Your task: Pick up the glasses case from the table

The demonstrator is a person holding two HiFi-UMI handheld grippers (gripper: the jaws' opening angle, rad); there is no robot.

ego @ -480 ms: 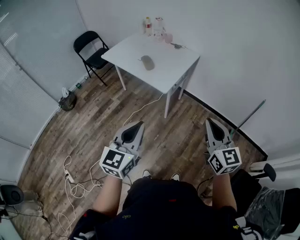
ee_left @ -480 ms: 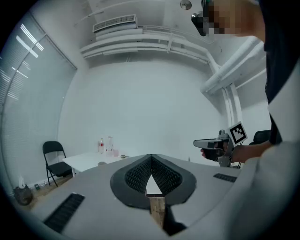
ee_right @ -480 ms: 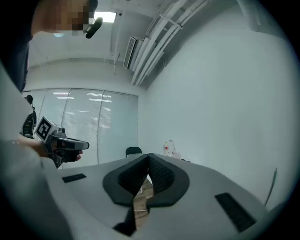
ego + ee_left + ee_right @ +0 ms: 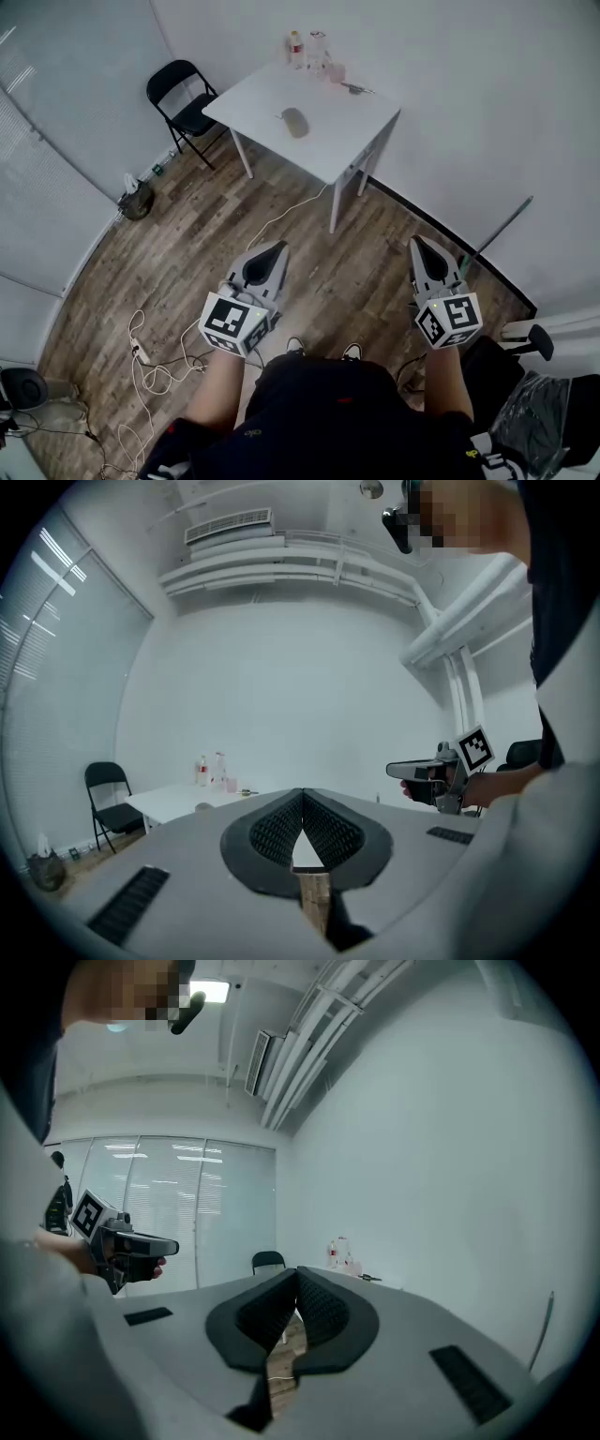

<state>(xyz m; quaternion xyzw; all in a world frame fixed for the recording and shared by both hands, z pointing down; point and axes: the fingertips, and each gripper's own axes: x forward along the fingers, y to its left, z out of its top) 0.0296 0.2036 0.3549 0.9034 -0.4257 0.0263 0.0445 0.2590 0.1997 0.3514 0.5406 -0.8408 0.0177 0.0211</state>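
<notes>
The glasses case (image 4: 294, 122), a grey oval, lies on the white table (image 4: 352, 131) across the room, far from both grippers. My left gripper (image 4: 280, 247) and right gripper (image 4: 415, 241) are held level in front of the person, above the wooden floor, pointing toward the table. Both are shut, with their ribbed pads meeting and nothing between them. In the left gripper view the closed jaws (image 4: 302, 795) fill the foreground, with the table (image 4: 178, 797) small beyond them. The right gripper (image 4: 296, 1273) looks along its own closed jaws.
A black folding chair (image 4: 184, 98) stands left of the table. Bottles and a cup (image 4: 315, 54) sit at the table's back edge, with a small item (image 4: 357, 90) beside them. Cables (image 4: 150, 367) trail over the floor. A pole (image 4: 499, 230) leans on the right wall.
</notes>
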